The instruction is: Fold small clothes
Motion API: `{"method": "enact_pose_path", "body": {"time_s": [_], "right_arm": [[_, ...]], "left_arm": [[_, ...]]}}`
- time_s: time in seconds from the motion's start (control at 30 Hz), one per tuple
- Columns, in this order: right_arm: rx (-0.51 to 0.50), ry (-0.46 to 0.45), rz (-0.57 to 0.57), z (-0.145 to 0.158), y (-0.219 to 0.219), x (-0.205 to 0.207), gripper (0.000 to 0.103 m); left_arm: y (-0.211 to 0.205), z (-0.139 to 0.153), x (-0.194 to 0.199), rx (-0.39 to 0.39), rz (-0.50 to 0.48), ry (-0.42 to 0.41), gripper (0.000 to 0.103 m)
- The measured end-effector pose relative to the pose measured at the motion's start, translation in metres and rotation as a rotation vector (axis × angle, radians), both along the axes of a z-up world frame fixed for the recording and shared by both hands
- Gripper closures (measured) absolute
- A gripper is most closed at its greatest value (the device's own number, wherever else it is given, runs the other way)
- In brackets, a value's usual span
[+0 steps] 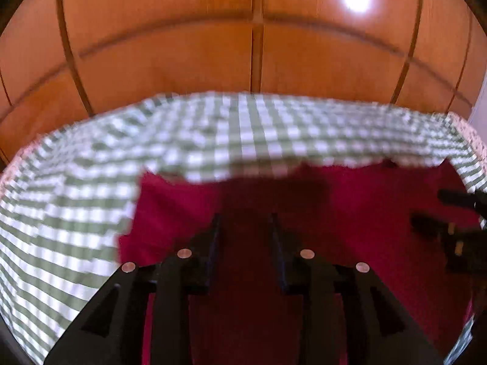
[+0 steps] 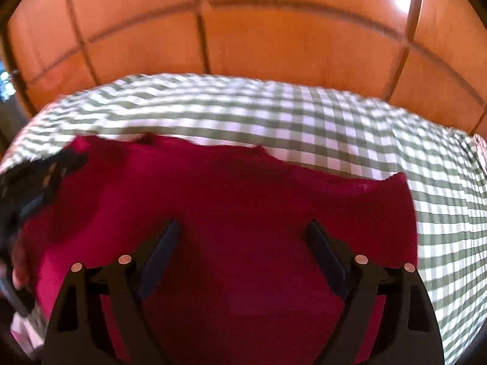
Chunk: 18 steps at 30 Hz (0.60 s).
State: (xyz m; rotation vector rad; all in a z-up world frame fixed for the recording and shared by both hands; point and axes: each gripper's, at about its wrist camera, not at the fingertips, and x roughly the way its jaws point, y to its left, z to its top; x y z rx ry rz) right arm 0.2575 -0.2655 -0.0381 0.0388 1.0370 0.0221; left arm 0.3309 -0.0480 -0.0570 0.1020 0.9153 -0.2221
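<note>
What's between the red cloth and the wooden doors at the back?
Only the green checked sheet. It stretches from the far edge of the red cloth to the wooden doors, with nothing lying on it. Both wrist views show this.

Your two wrist cameras look forward, close over the same red cloth [image 1: 350,213] [image 2: 243,213], checked cover [image 1: 243,127] [image 2: 304,115] and wooden doors [image 1: 182,45] [image 2: 274,45].

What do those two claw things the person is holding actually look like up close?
Both the left gripper and the right gripper are matte black plastic, each with two flat, blade-like fingers on angular black arms. Small round silver pins mark the joints. No cables, labels or sleeves show.
</note>
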Motion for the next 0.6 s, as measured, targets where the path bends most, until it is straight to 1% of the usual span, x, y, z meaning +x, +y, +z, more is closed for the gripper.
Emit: {"method": "enact_pose_path", "body": {"time_s": [0.07,0.1,0.13,0.2,0.27,0.3,0.33,0.37,0.4,0.6], "right_arm": [[-0.009,0.028,-0.028,-0.009,-0.008,0.015,0.018],[-0.047,0.034,-0.054,-0.015,-0.013,0.024,0.017],[-0.049,0.029,-0.066,-0.021,-0.017,0.03,0.012],[-0.018,0.01,-0.085,-0.03,-0.021,0.032,0.009],[-0.054,-0.027,-0.086,-0.03,-0.014,0.028,0.009],[-0.067,-0.04,-0.086,-0.03,-0.012,0.027,0.009],[-0.062,-0.048,-0.088,-0.03,-0.013,0.025,0.009],[-0.052,-0.048,-0.088,-0.03,-0.015,0.026,0.009],[-0.039,-0.047,-0.088,-0.03,-0.016,0.026,0.009],[-0.018,-0.054,-0.085,-0.031,-0.021,0.028,0.008]], "left_arm": [[0.003,-0.009,0.0,-0.012,0.01,-0.006,0.067],[0.005,-0.01,0.0,-0.029,0.019,-0.01,0.065],[0.008,-0.011,0.001,-0.047,0.027,-0.01,0.065],[0.01,-0.012,0.0,-0.06,0.032,-0.011,0.064],[0.012,-0.009,-0.004,-0.065,0.042,-0.014,0.061],[0.014,-0.008,-0.005,-0.063,0.049,-0.016,0.056],[0.016,-0.005,-0.008,-0.06,0.064,-0.021,0.053],[0.02,-0.003,-0.01,-0.064,0.074,-0.028,0.044],[0.023,0.002,-0.015,-0.072,0.089,-0.043,0.037],[0.034,0.021,-0.045,-0.085,0.126,-0.09,0.037]]}}
